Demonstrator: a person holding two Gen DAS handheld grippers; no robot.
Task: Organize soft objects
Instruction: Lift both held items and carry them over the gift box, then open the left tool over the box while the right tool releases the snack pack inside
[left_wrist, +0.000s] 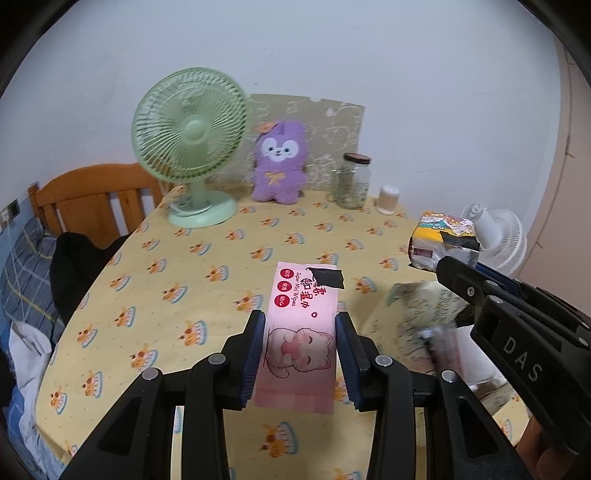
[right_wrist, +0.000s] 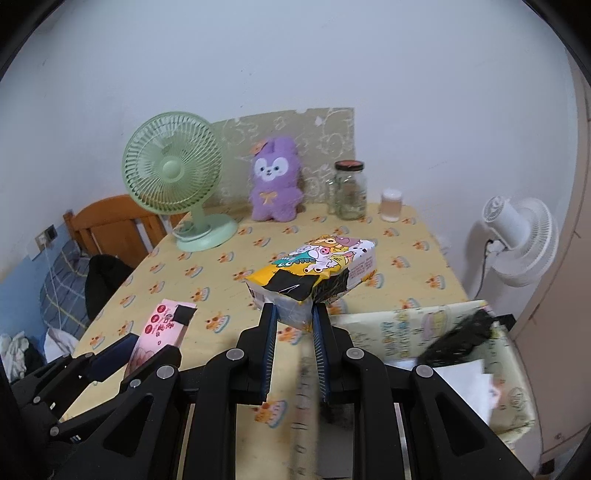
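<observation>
Both grippers are gripping packs above the table.
The left gripper is clamping the pink wipes pack; the right gripper is pinching the cartoon tissue pack; only the right view is showing the box whole.

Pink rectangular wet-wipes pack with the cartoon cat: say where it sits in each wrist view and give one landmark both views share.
Left wrist view: the pink wet-wipes pack is at lower centre, clamped in the left gripper.
Right wrist view: the same pack is at lower left, again in the left gripper.
Shared landmark: the purple plush rabbit at the far edge of the table.
</observation>
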